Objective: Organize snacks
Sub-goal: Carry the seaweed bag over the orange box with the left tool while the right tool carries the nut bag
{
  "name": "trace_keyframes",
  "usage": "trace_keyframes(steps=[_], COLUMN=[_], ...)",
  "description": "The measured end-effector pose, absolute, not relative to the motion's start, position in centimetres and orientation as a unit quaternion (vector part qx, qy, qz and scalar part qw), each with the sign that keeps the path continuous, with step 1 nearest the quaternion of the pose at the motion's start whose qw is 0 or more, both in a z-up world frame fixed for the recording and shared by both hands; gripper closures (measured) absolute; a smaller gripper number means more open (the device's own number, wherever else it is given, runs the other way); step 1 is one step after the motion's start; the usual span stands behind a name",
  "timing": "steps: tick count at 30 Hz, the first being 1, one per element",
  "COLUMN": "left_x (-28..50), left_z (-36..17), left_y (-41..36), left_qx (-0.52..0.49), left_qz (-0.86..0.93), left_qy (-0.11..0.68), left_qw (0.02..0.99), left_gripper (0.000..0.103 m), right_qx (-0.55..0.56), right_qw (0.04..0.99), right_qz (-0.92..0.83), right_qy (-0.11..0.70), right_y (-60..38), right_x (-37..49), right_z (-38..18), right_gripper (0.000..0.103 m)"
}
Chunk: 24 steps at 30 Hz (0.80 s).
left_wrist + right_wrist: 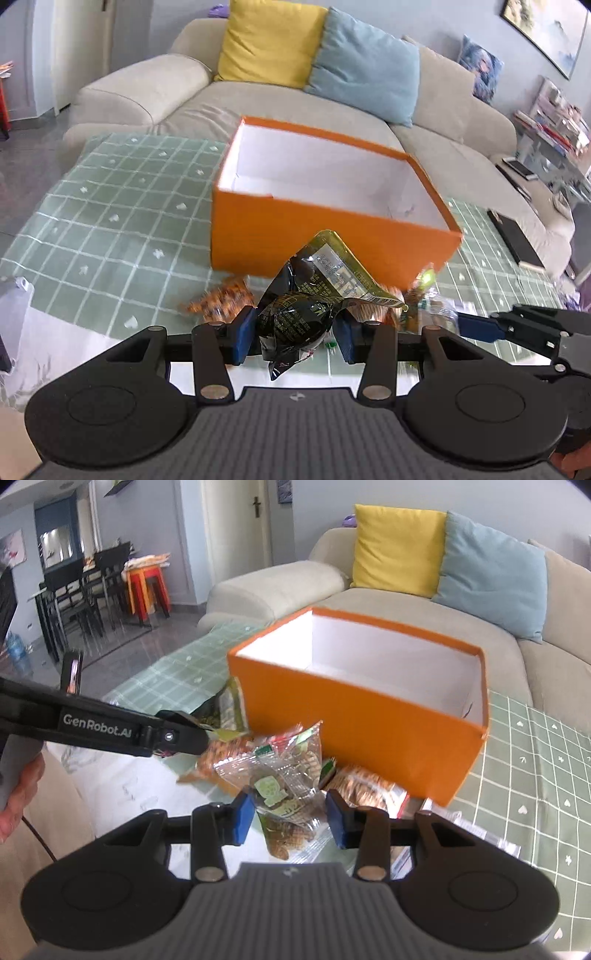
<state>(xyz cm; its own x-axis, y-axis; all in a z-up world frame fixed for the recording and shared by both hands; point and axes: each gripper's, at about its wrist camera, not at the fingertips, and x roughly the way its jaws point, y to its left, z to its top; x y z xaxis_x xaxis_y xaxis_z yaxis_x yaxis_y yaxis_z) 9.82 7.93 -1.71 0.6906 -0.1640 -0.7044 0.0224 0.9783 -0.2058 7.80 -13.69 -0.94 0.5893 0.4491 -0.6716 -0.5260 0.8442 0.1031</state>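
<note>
Holding a dark packet (295, 317) pinched between its blue pads (245, 336), the left gripper (295, 334) sits short of the orange box (332, 236), which stands directly ahead of the jaws with its open top facing up and its white interior apparently bare. The packet is gripped near its crumpled lower half; its upper flap stands above the jaws and leans toward the box wall. The right gripper (290, 818) has its jaws spread on either side of a clear biscuit packet (284, 786), the pads close to the wrapper but seemingly not pressing it; whether they touch it cannot be told. More snacks (365, 786) lie just ahead of the right jaws, against the near box wall, on the checked cloth (535, 775). The step in hand appears to be the transfer of the dark packet into the box. To do it well, lift the left jaws until the hanging tail of the packet clears the near rim, carry them forward over the interior, then spread the jaws only when the packet is wholly past the wall. Keep the right jaws low and to their own side so the two grippers do not meet. A foil wrapper may slip; hold the pinch firm during the lift.
</note>
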Motion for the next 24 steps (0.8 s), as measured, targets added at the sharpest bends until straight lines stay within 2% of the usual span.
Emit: trace_keyframes(steps=[16,24], left_x=[18.2,24.4], left_z=[4.1,1.9], left_y=[6.8,5.8], left_qx=[-0.120,-0.131], left_qz=[-0.063,-0.064], left_qy=[0.334,0.389], left_qw=[0.933,0.910], left_gripper=[0.052,0.052], right_qx=[-0.013,-0.012], right_qw=[0.916,0.892], right_qz=[0.251,0.220], right_qy=[0.313,0.395], right_y=[-14.7,-15.0], right_x=[17.4,25.0], right_z=[6.1,4.0], right_gripper=[0.063,0.063])
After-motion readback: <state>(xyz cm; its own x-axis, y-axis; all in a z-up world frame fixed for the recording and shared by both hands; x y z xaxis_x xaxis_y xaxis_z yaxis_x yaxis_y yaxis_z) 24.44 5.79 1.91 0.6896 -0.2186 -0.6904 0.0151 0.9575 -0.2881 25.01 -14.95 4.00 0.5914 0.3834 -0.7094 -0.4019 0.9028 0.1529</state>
